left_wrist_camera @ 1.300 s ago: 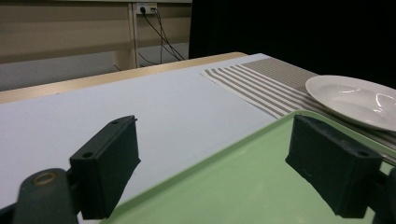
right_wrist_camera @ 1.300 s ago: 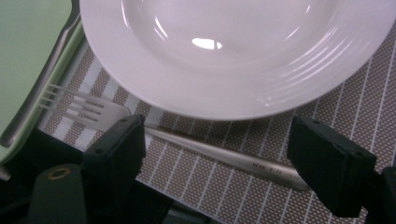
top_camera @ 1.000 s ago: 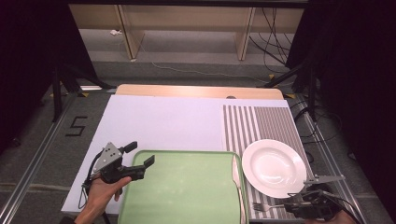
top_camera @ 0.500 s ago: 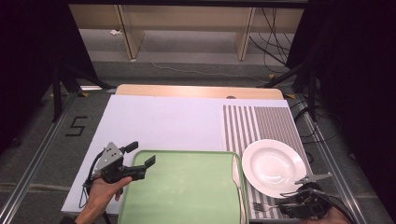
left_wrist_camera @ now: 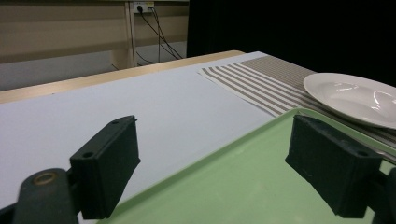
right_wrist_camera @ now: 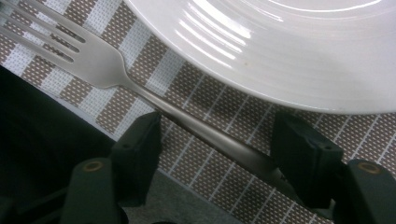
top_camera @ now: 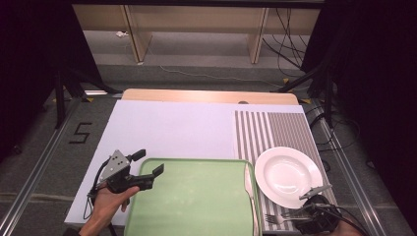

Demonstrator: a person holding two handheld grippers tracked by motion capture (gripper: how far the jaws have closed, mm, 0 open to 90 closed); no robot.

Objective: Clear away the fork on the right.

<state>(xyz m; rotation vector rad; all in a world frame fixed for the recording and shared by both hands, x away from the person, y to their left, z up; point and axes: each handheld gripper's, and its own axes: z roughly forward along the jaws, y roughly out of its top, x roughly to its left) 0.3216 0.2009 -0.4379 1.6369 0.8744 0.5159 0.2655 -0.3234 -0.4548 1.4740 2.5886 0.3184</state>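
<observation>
A metal fork (right_wrist_camera: 93, 56) lies on the striped placemat (right_wrist_camera: 196, 107) just in front of a white plate (right_wrist_camera: 280, 51), near the table's front right corner (top_camera: 275, 218). My right gripper (right_wrist_camera: 217, 140) straddles the fork's handle; its jaws have just been closing, but gaps still show beside the handle. In the high view that gripper (top_camera: 293, 215) points left. My left gripper (top_camera: 147, 163) is open at the far left corner of the green tray (top_camera: 196, 196). One jaw hangs over the tray (left_wrist_camera: 224, 186), the other over the white mat (left_wrist_camera: 154, 102).
A pale knife-like utensil (top_camera: 248, 183) lies along the tray's right side. The plate (top_camera: 287, 174) rests on the placemat (top_camera: 270, 128). The white mat (top_camera: 167, 128) covers the table's left and middle. Wooden shelving (top_camera: 196, 24) and cables stand beyond the far edge.
My right gripper has edged left and lower along the front edge toward the fork, and its jaws stand narrower. The left gripper and the tray have not moved.
</observation>
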